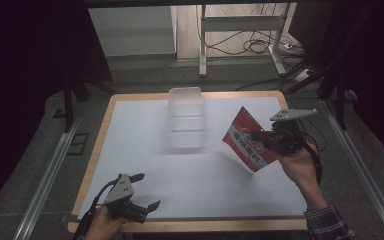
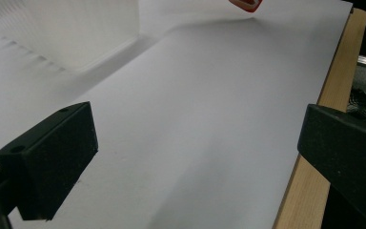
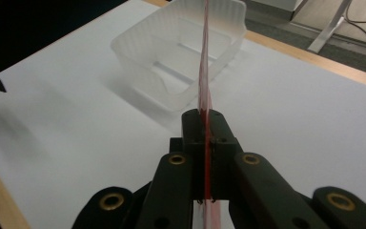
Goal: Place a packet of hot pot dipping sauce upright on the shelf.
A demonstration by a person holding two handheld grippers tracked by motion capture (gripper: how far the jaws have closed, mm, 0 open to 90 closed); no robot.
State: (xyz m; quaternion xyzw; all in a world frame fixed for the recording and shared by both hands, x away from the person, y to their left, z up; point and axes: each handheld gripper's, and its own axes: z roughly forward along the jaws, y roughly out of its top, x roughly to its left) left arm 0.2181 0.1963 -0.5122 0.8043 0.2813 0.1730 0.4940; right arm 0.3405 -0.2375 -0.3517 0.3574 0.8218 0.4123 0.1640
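A red and white flat packet (image 1: 246, 139) hangs in the air over the right side of the table, tilted on a corner. My right gripper (image 1: 264, 140) is shut on the packet's right edge; in the right gripper view the packet (image 3: 204, 71) stands edge-on between the closed jaws (image 3: 204, 125). A clear plastic container (image 1: 185, 117) stands empty at the table's middle back, left of the packet, and it appears again (image 3: 181, 59) beyond the jaws. My left gripper (image 1: 147, 192) rests open near the front left edge with nothing between its fingers (image 2: 52, 157).
White paper (image 1: 180, 170) covers the wooden table (image 1: 92, 165), whose rim shows around it. The container's wall (image 2: 71, 28) and a corner of the packet (image 2: 244, 4) appear at the top of the left gripper view. Cables and a metal frame lie on the floor behind.
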